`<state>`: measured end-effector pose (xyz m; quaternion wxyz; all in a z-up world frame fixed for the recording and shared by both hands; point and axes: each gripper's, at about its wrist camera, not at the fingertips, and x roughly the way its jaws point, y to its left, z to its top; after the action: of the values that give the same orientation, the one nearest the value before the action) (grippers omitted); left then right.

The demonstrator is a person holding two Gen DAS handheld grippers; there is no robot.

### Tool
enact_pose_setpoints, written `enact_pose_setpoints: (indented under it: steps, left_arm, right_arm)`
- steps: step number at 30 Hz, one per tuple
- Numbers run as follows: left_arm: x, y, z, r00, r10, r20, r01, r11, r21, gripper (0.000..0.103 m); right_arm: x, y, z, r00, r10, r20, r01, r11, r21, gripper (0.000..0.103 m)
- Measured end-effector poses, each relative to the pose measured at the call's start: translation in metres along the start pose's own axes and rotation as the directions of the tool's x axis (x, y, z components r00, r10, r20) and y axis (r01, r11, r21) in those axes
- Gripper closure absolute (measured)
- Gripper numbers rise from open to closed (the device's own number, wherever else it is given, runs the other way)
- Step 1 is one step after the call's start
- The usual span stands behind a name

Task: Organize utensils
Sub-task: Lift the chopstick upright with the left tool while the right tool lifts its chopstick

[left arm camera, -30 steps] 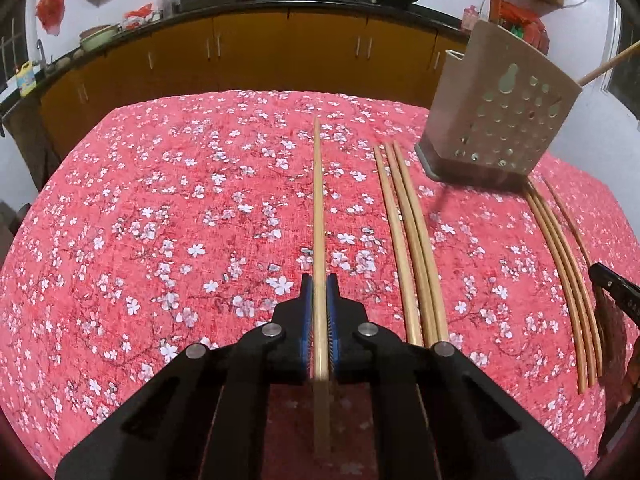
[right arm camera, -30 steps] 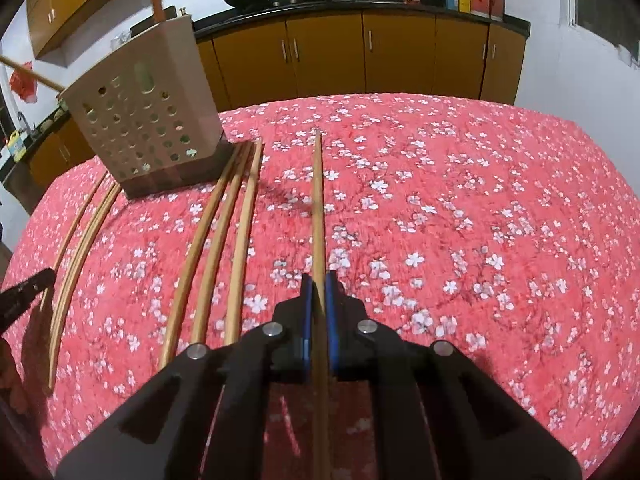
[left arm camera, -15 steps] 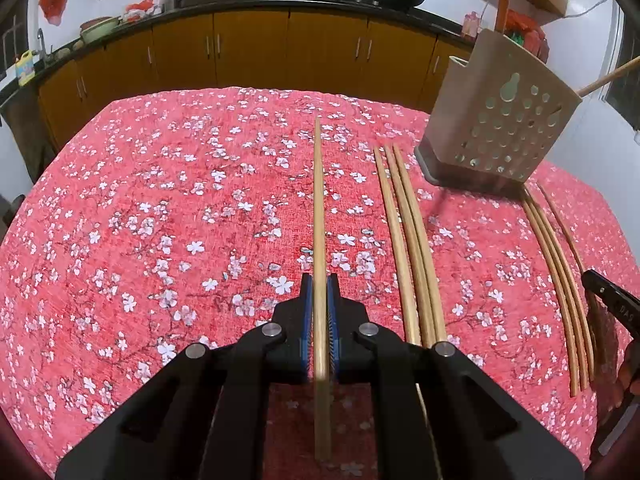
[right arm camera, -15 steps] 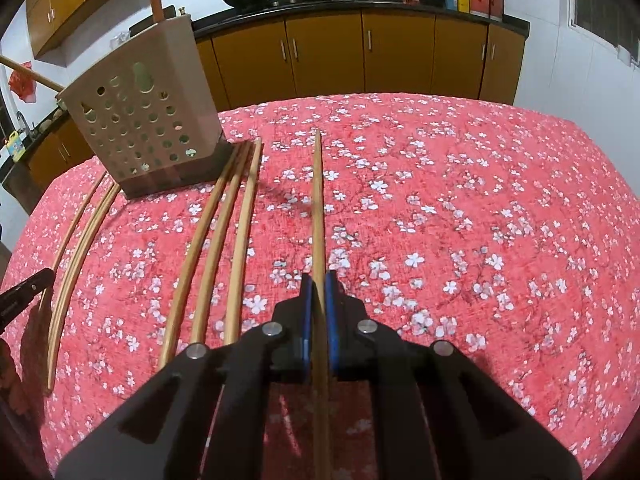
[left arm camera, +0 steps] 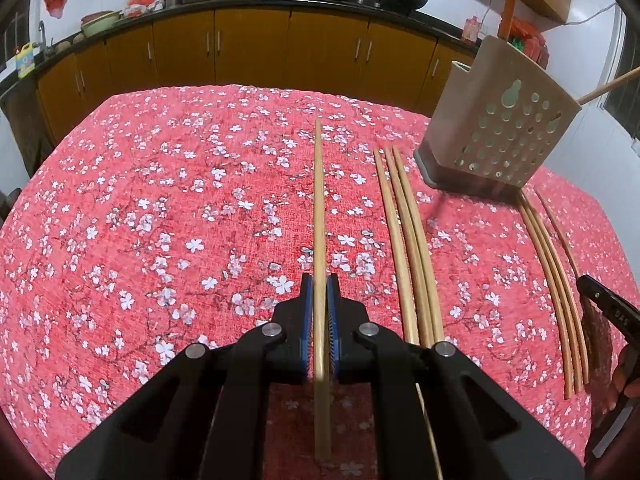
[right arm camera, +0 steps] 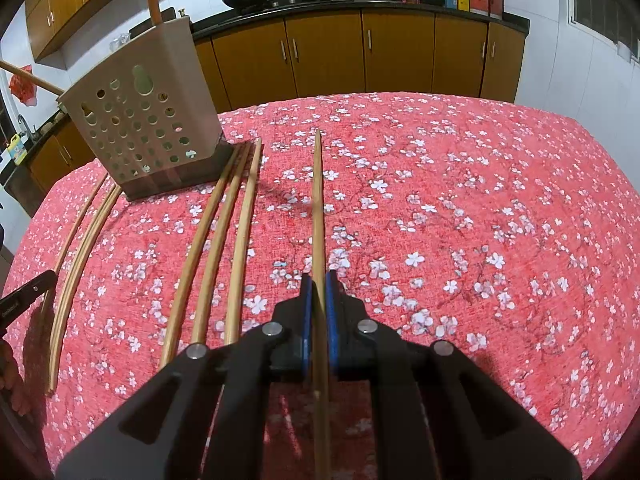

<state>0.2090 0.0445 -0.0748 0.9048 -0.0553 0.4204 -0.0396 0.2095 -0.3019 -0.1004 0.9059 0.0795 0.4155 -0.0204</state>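
My left gripper [left arm camera: 319, 284] is shut on a wooden chopstick [left arm camera: 319, 208] that points straight ahead over the red flowered cloth. My right gripper [right arm camera: 318, 282] is shut on another wooden chopstick [right arm camera: 317, 204], also pointing ahead. A beige perforated utensil holder [left arm camera: 502, 136] stands on a dark base at the right in the left wrist view and at the left in the right wrist view [right arm camera: 140, 124]; chopsticks stick out of its top. Three loose chopsticks [left arm camera: 408, 240] lie between the grippers, also seen in the right wrist view [right arm camera: 218, 240].
Another group of chopsticks [left arm camera: 554, 280] lies beyond the holder, near the other gripper's black tip [left arm camera: 608, 308]. Wooden cabinets [left arm camera: 260, 48] and a counter with woks stand behind the table. The table's far edge [right arm camera: 400, 96] faces them.
The left wrist view has drawn slightly back and lifted, with its chopstick still held. The right gripper and its chopstick have hardly moved.
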Motion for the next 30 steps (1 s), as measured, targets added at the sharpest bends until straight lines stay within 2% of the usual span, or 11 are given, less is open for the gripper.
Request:
enact_pose_setpoints:
  steps: [6, 17, 23, 30]
  left_arm:
    - [-0.007, -0.009, -0.008, 0.999, 0.047, -0.004, -0.046, 0.997, 0.054, 0.094]
    - [-0.014, -0.013, -0.011, 0.998, 0.059, -0.011, -0.058, 0.995, 0.078, 0.096]
    - [-0.035, -0.009, 0.007, 0.998, 0.037, 0.051, -0.040, 0.997, 0.059, 0.096]
    - [-0.069, -0.007, 0.032, 0.988, 0.000, 0.155, -0.003, 1.000, 0.023, 0.096]
  right_arm:
    - [-0.013, 0.004, -0.014, 1.000, -0.016, -0.004, 0.016, 0.999, -0.040, 0.094]
    - [-0.021, 0.001, -0.017, 1.000, -0.002, -0.008, 0.002, 1.000, -0.023, 0.095]
    - [-0.053, -0.006, -0.001, 0.997, 0.015, 0.076, -0.014, 1.000, -0.003, 0.095]
    - [-0.096, -0.009, 0.023, 0.980, 0.023, 0.199, -0.023, 1.000, -0.001, 0.095]
